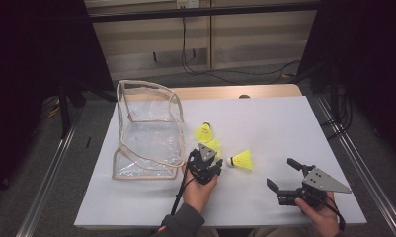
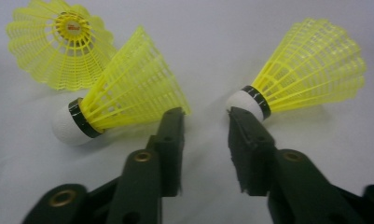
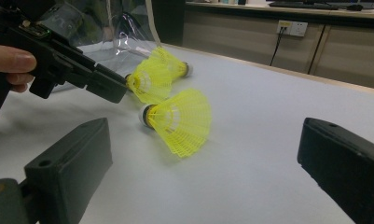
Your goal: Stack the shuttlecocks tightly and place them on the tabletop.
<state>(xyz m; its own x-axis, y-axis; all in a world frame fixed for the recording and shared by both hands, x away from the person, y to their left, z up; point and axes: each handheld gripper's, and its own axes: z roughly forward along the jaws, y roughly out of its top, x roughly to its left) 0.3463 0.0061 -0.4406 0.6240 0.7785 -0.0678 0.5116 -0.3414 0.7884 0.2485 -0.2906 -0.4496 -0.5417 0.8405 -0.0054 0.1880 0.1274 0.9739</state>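
Three yellow shuttlecocks lie on the white tabletop (image 1: 264,123): one at the back (image 1: 203,131), one in the middle (image 1: 213,144) and one to the right (image 1: 242,159). My left gripper (image 2: 205,116) points at them with its jaws a narrow gap apart and nothing between them. The middle shuttlecock (image 2: 124,93) lies just outside the left jaw. The white cork of the right shuttlecock (image 2: 306,70) sits at the tip of the right jaw. My right gripper (image 1: 280,173) rests at the front right, jaws wide apart and empty, facing the nearest shuttlecock (image 3: 180,119).
A clear plastic bag (image 1: 146,133) with beige trim stands on the table's left, just left of the shuttlecocks. In the right gripper view the left gripper (image 3: 114,86) and a hand reach in from the left. Dark floor and metal rails flank the table.
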